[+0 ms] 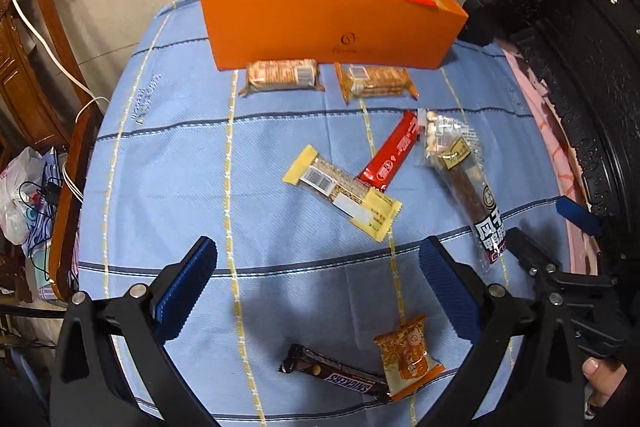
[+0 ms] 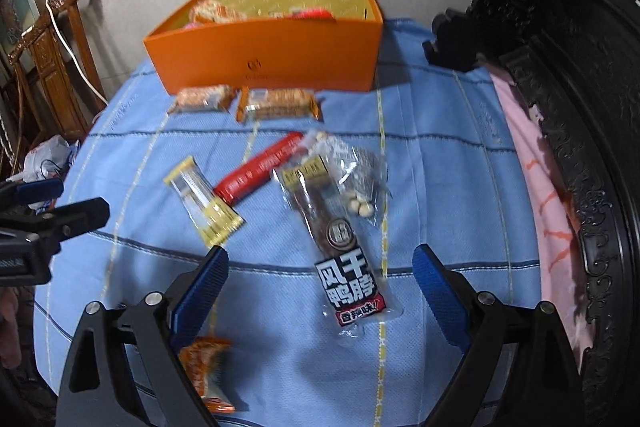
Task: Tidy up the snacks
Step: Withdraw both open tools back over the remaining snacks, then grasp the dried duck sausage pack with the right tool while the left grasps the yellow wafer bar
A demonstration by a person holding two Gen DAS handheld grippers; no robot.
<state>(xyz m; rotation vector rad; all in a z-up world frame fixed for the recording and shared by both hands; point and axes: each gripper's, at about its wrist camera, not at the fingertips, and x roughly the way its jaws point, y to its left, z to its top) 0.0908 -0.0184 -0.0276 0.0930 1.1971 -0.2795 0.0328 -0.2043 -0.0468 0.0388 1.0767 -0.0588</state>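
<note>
Both hand-held grippers, left [image 1: 318, 291] and right [image 2: 320, 293], are hovering open and empty. Wrapped snacks are lying scattered, apparently awaiting sorting into the orange rectangular cardboard box [image 1: 332, 35], the right lining up over the long clear-and-black dried-meat packet [image 2: 344, 247].

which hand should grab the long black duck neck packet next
Right. The duck neck packet lies between the open right tongs; the open left tongs sit off to its side.

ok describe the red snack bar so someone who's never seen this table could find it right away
Start at the orange box at the far end of the blue tablecloth. Nearer than the two biscuit packs lying along its front, the red bar lies on a slant mid-table. It is the only plain red wrapper out there, wedged between a yellow-ended bar and a long clear packet.
</note>
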